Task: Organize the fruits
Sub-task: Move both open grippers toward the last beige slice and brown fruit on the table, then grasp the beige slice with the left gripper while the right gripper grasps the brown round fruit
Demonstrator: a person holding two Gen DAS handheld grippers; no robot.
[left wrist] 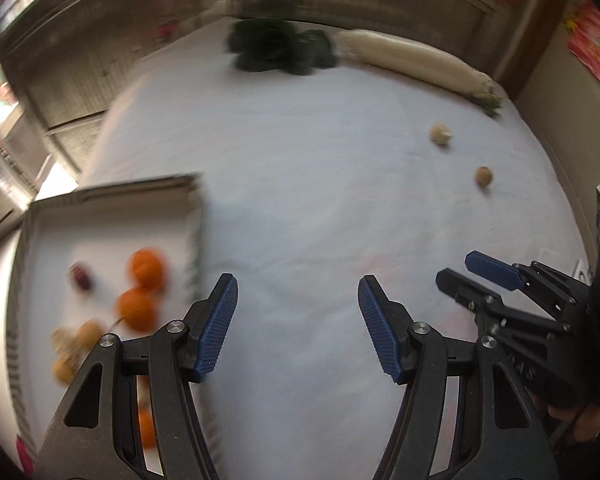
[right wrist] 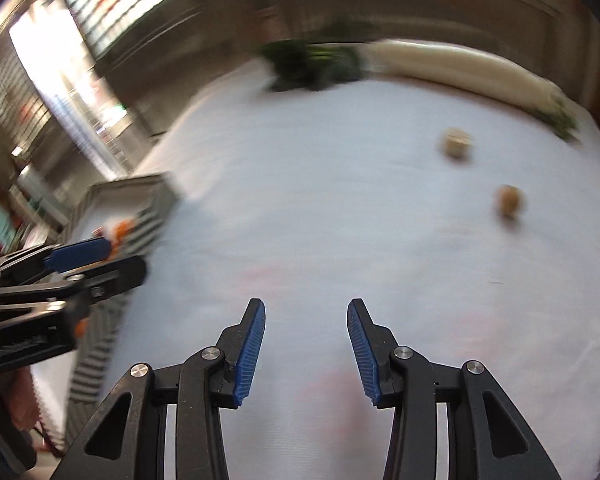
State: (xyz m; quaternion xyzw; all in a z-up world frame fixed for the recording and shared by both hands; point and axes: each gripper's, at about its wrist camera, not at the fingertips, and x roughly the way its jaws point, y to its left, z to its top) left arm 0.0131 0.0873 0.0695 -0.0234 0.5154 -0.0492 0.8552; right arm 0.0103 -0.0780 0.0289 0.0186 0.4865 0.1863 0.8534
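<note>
A cardboard tray lies at the left on the white cloth; in it are two oranges, a dark red fruit and several small tan fruits. Two small tan fruits lie loose at the far right: one pale, one browner. My left gripper is open above bare cloth just right of the tray, nothing between its fingers. My right gripper is open over bare cloth, empty, and shows at the right of the left wrist view. The left gripper appears beside the tray.
At the table's far edge lie dark leafy greens and a long white radish. Wooden cabinets stand behind the table. A hand holds the left gripper's handle. Both views are motion-blurred.
</note>
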